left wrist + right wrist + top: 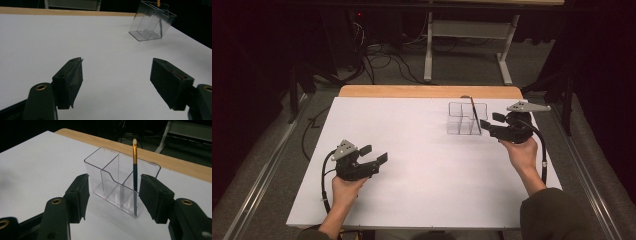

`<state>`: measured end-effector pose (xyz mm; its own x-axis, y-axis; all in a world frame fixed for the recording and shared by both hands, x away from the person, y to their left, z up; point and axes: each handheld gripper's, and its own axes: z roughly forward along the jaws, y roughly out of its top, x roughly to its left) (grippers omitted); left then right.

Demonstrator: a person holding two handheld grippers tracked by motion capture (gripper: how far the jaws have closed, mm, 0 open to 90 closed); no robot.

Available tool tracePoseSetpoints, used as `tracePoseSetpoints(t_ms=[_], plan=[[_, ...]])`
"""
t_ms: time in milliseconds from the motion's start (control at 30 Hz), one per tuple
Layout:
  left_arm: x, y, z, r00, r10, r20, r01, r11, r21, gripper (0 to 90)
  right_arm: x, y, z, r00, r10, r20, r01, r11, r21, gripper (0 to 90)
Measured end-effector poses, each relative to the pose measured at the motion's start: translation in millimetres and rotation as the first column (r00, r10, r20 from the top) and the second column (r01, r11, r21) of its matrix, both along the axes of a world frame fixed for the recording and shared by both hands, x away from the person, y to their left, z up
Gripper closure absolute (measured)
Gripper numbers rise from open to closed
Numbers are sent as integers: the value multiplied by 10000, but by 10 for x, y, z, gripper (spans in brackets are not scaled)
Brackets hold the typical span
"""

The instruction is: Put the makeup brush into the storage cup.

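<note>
The white table [422,165] carries a clear organiser [120,185] near its far right. A brush [135,170] stands upright in the organiser's end compartment, just beyond the right gripper [113,195], whose jaws are spread, holding nothing. The left gripper [116,77] rests well apart, jaws spread.

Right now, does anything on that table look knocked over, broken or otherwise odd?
Nothing stands out. The clear organizer stands upright on the white table, with one brush standing in an end compartment, bristles up. Nothing is spilled or damaged.
</note>
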<state>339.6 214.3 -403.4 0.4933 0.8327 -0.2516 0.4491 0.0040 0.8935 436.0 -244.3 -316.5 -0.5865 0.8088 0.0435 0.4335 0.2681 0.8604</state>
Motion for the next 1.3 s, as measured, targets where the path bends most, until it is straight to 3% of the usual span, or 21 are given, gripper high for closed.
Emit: tracePoseSetpoints(t_ms=[533,1033,1300], plan=[[-3,-3,0,10000,-13,5,13,10000,40,267,-204,-78,25,9995,257,162,-262,9992,293,417],[-6,-12,0,10000,-63,8,63,10000,71,267,-367,-152,-13,9995,119,283,-136,9979,636,384],[-4,-13,-1,10000,-81,0,81,9999,84,266,-458,-163,-24,9989,298,370,-320,9976,615,376]])
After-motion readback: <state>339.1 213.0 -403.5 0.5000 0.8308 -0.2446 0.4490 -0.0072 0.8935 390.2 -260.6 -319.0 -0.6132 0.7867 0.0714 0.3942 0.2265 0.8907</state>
